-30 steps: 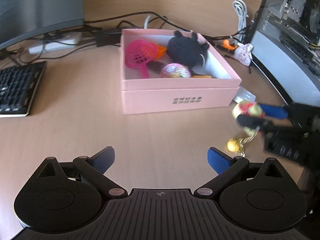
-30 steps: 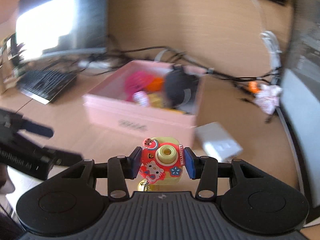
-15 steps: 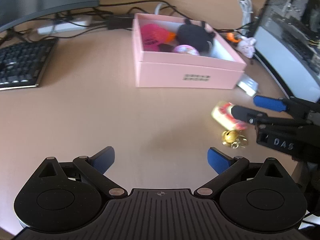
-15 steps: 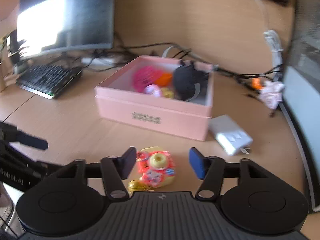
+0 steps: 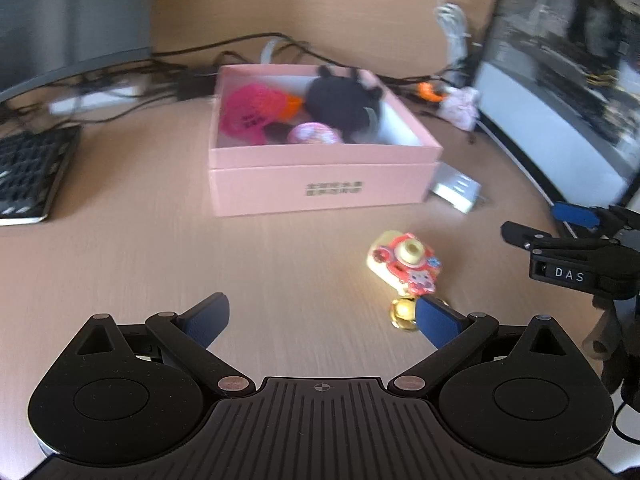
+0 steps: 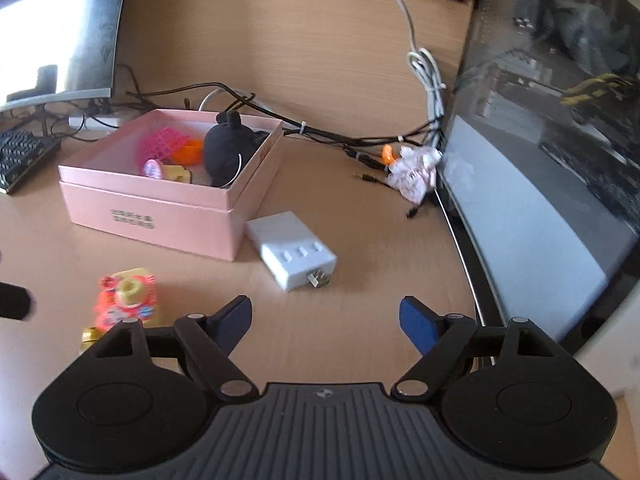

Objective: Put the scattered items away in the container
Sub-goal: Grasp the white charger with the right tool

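1. The task's thing from my seat is the small yellow-and-red toy camera with cartoon stickers (image 5: 404,265). It lies flat on the light wooden desk (image 5: 120,272), lens up, in front of the pink cardboard box (image 5: 320,188) and apart from it — outside the container.
2. A gold bell (image 5: 401,312) sits at the toy's near end. In the left view my own right-hand finger pad covers part of it; in the right view the gripper linkage cuts most of it off.
3. Inside the box I make out a pink mesh scoop (image 6: 162,145), something orange beside it, a black plush toy (image 6: 228,152) and a small pink round item. The left view is motion-blurred, so the print on the box front is unreadable.
4. A white plug adapter (image 6: 294,254) lies just beside the box's right corner, prongs toward me.
5. Left gripper (image 5: 322,320): low over the desk, pointing at the box, pads spread wide with nothing between them.
6. Right gripper (image 6: 326,322): also spread wide and empty — bare desk between its pads, the toy off to its left. In the left view it enters from the right edge, partly cut off.
7. A keyboard (image 5: 28,176) is cropped at the far left.
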Demonstrator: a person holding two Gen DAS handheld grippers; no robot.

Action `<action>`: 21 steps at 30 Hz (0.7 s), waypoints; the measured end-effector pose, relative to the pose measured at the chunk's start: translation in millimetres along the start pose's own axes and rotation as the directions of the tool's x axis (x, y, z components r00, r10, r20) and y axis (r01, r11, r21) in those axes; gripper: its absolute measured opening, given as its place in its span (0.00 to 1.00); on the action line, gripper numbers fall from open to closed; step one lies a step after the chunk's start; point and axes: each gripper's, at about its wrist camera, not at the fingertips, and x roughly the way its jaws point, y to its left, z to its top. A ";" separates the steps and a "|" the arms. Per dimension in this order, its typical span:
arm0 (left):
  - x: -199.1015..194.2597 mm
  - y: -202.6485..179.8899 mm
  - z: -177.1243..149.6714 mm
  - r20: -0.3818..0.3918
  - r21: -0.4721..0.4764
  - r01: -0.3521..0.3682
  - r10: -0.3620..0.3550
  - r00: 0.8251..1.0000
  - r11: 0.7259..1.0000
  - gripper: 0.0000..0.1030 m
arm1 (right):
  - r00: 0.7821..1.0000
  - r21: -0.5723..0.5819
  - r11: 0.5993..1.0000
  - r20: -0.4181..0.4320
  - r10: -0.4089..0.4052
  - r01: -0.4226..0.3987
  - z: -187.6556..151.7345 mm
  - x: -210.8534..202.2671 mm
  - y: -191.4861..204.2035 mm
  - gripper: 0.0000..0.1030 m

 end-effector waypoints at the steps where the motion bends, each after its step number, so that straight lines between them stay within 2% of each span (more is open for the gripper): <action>1: -2.9 -0.6 0.1 0.000 -0.023 -0.005 0.005 1.000 1.000 0.99 | 1.000 -0.012 1.000 0.011 0.011 -0.011 2.7 6.8 -4.0 0.79; 4: -7.3 -5.4 -1.9 -0.012 -0.041 -0.061 0.060 0.998 0.997 0.99 | 0.999 -0.026 0.999 0.024 0.048 -0.048 12.2 29.1 -11.2 0.79; 7: -16.1 -8.8 -6.6 -0.017 -0.060 -0.112 0.111 0.994 0.992 0.99 | 0.990 -0.055 0.989 0.016 0.142 -0.140 17.5 48.6 -11.6 0.79; 10: -24.0 -8.2 -13.7 -0.025 -0.089 -0.148 0.147 0.989 0.985 0.99 | 0.984 -0.098 0.980 0.013 0.175 -0.173 19.4 67.6 -5.8 0.79; 14: -30.7 -10.0 -21.8 -0.041 -0.114 -0.187 0.184 0.982 0.976 0.99 | 0.975 -0.090 0.971 -0.023 0.219 -0.220 23.2 88.9 -3.6 0.79; 16: -33.3 -11.5 -23.6 -0.042 -0.118 -0.198 0.194 0.980 0.973 0.99 | 0.971 -0.078 0.968 -0.032 0.236 -0.238 24.8 89.4 -4.6 0.65; 17: -33.7 -12.1 -23.9 -0.042 -0.121 -0.200 0.196 0.980 0.972 0.99 | 0.970 -0.073 0.967 -0.038 0.241 -0.243 25.2 88.4 -5.3 0.61; 18: -33.3 -12.8 -23.8 -0.042 -0.122 -0.200 0.196 0.980 0.972 0.99 | 0.968 -0.070 0.966 -0.046 0.247 -0.249 24.9 86.2 -6.2 0.49; 21: -28.7 -18.0 -21.4 -0.043 -0.112 -0.181 0.177 0.983 0.977 0.99 | 0.960 -0.084 0.957 -0.061 0.272 -0.276 15.5 69.3 -9.1 0.48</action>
